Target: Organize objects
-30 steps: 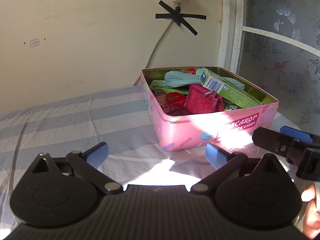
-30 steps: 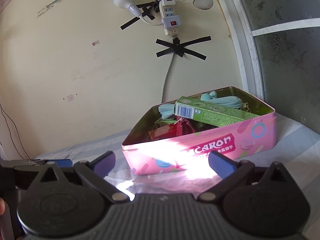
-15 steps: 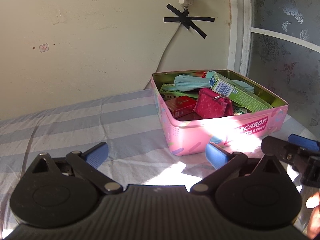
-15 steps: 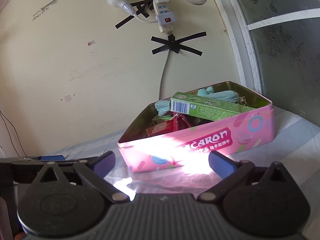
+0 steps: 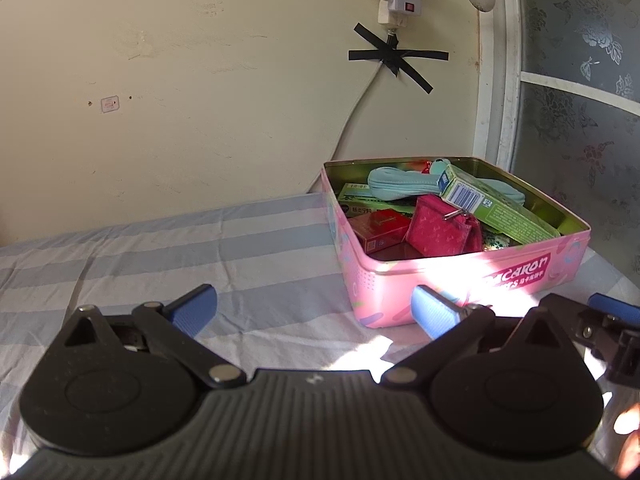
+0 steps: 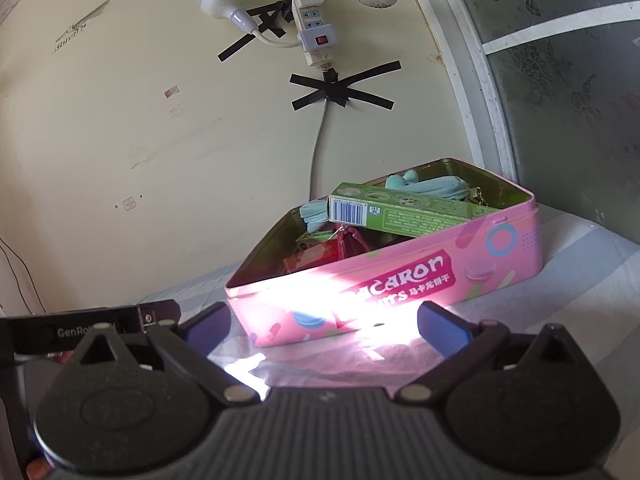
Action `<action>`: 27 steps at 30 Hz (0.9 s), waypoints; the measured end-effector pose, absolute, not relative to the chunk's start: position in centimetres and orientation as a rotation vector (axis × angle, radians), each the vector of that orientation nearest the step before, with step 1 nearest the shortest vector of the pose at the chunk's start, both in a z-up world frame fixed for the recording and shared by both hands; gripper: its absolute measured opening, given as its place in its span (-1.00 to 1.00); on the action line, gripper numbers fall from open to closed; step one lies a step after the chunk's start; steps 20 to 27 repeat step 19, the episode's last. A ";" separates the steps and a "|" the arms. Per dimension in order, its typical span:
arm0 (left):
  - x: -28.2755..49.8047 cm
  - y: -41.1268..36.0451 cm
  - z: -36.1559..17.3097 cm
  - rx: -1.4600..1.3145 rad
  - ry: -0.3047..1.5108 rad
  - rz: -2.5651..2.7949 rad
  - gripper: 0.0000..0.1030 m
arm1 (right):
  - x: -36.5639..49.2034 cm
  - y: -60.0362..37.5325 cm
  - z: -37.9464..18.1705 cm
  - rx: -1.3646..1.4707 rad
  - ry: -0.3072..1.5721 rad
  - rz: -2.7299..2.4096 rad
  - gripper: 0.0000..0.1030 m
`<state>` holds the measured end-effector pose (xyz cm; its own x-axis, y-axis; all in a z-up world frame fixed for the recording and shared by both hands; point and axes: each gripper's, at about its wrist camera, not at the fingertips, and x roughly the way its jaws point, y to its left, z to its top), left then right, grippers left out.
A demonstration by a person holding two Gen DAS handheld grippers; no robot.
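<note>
Pink tin point(image 5: 472, 280), lid off, sitting on a striped sheet point(image 5: 160, 248) near the wall point(image 5: 200, 100) and the frosted window point(image 5: 580, 120), right of centre in the left view and dead ahead in the right. Packed inside: a green carton point(image 6: 408, 212) tilted across the top with its barcode end up, a teal pouch point(image 5: 404, 184) behind it, a magenta purse point(image 5: 440, 228) propped upright, a red box point(image 5: 380, 228) lying flat beside it, and a second green box point(image 5: 360, 200) mostly buried under the rest. Something patterned under the carton's far end, too hidden to name. Front wall of the tin washed out by sun glare, lettering only partly legible. Left gripper point(image 5: 312, 312) spread wide, nothing between its blue pads, low over the sheet and short of the tin's near corner. Right gripper point(image 6: 324, 326) likewise spread and empty, pads flanking the tin's front wall but apart from it. Right gripper cut off at the left view's right edge, only a black link and a blue tip showing. Left gripper's body intruding at the lower left of the right view, label partly hidden. Power strip point(image 6: 314, 28) taped to the wall above, cord dropping behind the tin. Holding hands almost wholly out of frame.
</note>
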<state>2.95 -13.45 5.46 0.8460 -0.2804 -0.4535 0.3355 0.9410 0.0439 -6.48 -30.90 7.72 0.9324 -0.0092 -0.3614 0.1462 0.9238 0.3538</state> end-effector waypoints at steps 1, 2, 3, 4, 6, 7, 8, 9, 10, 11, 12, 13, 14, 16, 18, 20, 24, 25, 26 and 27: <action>3.0 -13.4 5.5 0.120 0.461 -0.323 1.00 | -6.5 -31.0 7.7 0.389 0.363 -0.083 0.99; 3.0 -13.4 5.5 0.120 0.463 -0.314 1.00 | -6.5 -31.0 7.7 0.391 0.363 -0.084 0.99; 3.0 -13.5 5.5 0.125 0.463 -0.301 1.00 | -6.5 -31.1 7.6 0.393 0.363 -0.085 0.99; 3.0 -13.6 5.5 0.133 0.461 -0.288 1.00 | -6.5 -31.1 7.6 0.394 0.363 -0.086 0.99; 3.1 -13.7 5.4 0.142 0.459 -0.278 1.00 | -6.5 -31.1 7.5 0.399 0.364 -0.088 0.99; 3.1 -13.7 5.4 0.144 0.462 -0.280 1.00 | -6.5 -31.2 7.5 0.400 0.365 -0.088 0.99; 3.1 -13.8 5.4 0.143 0.467 -0.284 1.00 | -6.5 -31.2 7.5 0.402 0.366 -0.087 0.99; 3.2 -13.8 5.4 0.142 0.472 -0.288 1.00 | -6.5 -31.2 7.4 0.403 0.367 -0.088 0.99; 3.2 -13.8 5.3 0.142 0.477 -0.290 1.00 | -6.5 -31.2 7.4 0.404 0.368 -0.087 0.99; 3.2 -13.9 5.3 0.143 0.480 -0.291 1.00 | -6.5 -31.2 7.4 0.406 0.368 -0.088 0.99; 3.2 -13.9 5.2 0.144 0.484 -0.290 1.00 | -6.5 -31.3 7.4 0.406 0.369 -0.087 0.99; 3.2 -13.9 5.1 0.143 0.485 -0.293 1.00 | -6.5 -31.3 7.4 0.406 0.369 -0.087 0.99; 3.2 -13.8 5.1 0.139 0.485 -0.297 1.00 | -6.5 -31.3 7.4 0.406 0.369 -0.087 0.99; 3.2 -13.8 5.0 0.130 0.489 -0.307 1.00 | -6.5 -31.3 7.4 0.406 0.369 -0.086 0.99; 3.2 -13.8 5.1 0.120 0.494 -0.331 1.00 | -6.5 -31.3 7.3 0.407 0.371 -0.087 0.99; 3.1 -13.9 5.1 0.121 0.493 -0.340 1.00 | -6.4 -31.4 7.2 0.408 0.371 -0.087 0.99; 3.1 -13.9 5.1 0.121 0.493 -0.340 1.00 | -6.4 -31.4 7.2 0.408 0.371 -0.087 0.99; 3.1 -13.9 5.1 0.121 0.493 -0.340 1.00 | -6.4 -31.4 7.2 0.408 0.371 -0.087 0.99; 3.1 -13.9 5.1 0.121 0.493 -0.340 1.00 | -6.4 -31.4 7.2 0.408 0.371 -0.087 0.99; 3.1 -13.9 5.1 0.121 0.493 -0.340 1.00 | -6.4 -31.4 7.2 0.408 0.371 -0.087 0.99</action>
